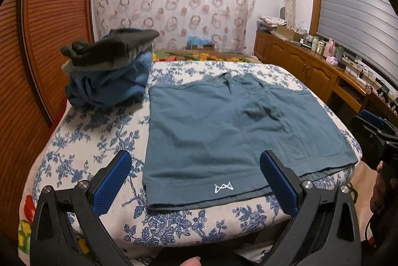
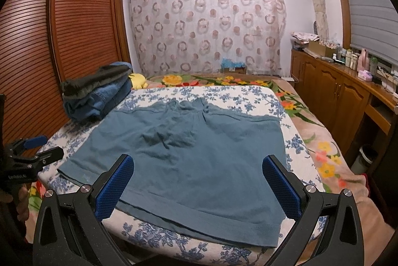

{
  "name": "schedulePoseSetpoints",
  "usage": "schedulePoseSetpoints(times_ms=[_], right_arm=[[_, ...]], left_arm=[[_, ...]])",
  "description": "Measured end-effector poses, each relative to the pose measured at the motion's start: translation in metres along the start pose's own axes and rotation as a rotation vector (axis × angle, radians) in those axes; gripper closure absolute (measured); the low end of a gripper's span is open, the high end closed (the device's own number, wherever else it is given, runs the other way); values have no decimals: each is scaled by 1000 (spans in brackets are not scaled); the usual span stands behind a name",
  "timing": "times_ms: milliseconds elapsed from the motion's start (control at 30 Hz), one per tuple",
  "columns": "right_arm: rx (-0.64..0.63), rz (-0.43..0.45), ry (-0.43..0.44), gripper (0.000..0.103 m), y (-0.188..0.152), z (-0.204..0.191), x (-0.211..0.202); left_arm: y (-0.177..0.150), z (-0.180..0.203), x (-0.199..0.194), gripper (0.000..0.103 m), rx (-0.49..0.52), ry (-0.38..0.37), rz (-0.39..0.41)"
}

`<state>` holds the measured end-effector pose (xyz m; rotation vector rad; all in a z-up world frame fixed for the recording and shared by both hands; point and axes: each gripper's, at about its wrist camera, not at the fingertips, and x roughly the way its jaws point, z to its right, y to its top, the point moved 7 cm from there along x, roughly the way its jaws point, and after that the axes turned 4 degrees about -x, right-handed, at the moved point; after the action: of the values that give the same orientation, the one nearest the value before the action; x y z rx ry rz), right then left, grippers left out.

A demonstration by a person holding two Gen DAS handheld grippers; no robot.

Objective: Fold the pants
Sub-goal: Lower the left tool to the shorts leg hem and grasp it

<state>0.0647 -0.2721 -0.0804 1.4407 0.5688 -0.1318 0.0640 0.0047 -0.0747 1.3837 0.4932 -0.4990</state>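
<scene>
Teal pants [image 1: 223, 131] lie flat on the bed, waistband far, leg hems toward me, a small white logo [image 1: 223, 187] near the front hem. My left gripper [image 1: 196, 161] hovers open above the front left part of the hem, nothing between its blue pads. In the right wrist view the same pants [image 2: 199, 161] spread wide, and my right gripper [image 2: 199, 164] stands open over their front right part, holding nothing. The left gripper [image 2: 37, 146] shows at that view's left edge; the right gripper [image 1: 378, 134] shows at the left view's right edge.
A pile of folded clothes [image 1: 109, 72], dark grey on blue denim, sits at the bed's far left. The bed cover [image 1: 82, 141] has a blue floral print. A wooden louvred wardrobe [image 2: 74, 24] stands left; a wooden cabinet [image 2: 335, 92] with bottles lines the right wall.
</scene>
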Motion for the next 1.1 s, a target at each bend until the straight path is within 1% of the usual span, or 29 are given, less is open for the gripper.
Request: schedulePoseSetpoints(times_ms=[167,333,400,500,700,800,833,867,933,967,1100], right_arm=[[-19,-39,4,0,-6,0,7],[-27,-75,8,0,-9,1,13],[-30,-81,10,0,-10,2,13],[-40,-94,17,0,-11,1,12],[-64,-123,33,0,-13,-3,19],[-67,-135,42,1,-14,-2,18],[-67,-138,45,1,-14,-3,17],[-68,-142,47,1,-14,-2,16],[-79,-146,49,1,-14,-4,16],[-89,-148,49,1,-12,-5,17],[-91,-154,57,1,-10,-2,18]], left_arm=[[-8,-15,9,0,-11,4,-20],[-15,-31,17,0,-33,-3,-56],[-17,-37,18,3,-41,-5,-59],[-20,-47,18,10,-49,6,-63],[-28,-60,19,23,-78,-13,-90],[-33,-61,20,35,-94,-45,-108],[-35,-61,20,42,-99,-57,-117],[-37,-60,20,47,-107,-68,-129],[-41,-59,20,51,-121,-85,-149],[-42,-58,20,55,-118,-88,-154],[-44,-59,19,60,-121,-90,-152]])
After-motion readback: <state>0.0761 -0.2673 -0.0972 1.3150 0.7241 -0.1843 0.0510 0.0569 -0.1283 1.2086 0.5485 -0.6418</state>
